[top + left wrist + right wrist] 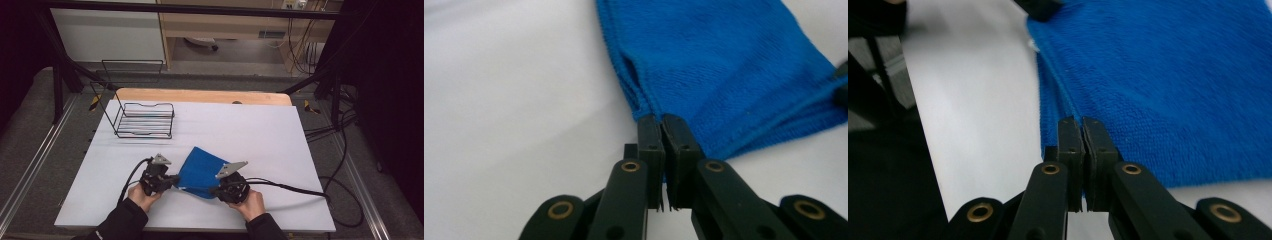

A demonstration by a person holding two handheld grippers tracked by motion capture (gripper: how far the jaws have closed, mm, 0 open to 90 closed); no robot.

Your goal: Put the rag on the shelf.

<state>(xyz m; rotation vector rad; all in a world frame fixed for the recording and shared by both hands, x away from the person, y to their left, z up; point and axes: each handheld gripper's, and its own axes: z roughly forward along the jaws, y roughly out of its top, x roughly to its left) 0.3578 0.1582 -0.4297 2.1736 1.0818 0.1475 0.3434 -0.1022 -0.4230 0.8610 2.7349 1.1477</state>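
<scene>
The blue terry cloth, already doubled over, lies on the near middle of the white tabletop with each near corner clamped by the left hand-held gripper and right hand-held gripper, so a further fold likely remains, the black wire basket standing well apart.

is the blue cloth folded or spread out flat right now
Folded. The blue cloth shows doubled layers along its hemmed edge, where the left gripper pinches it.
</scene>
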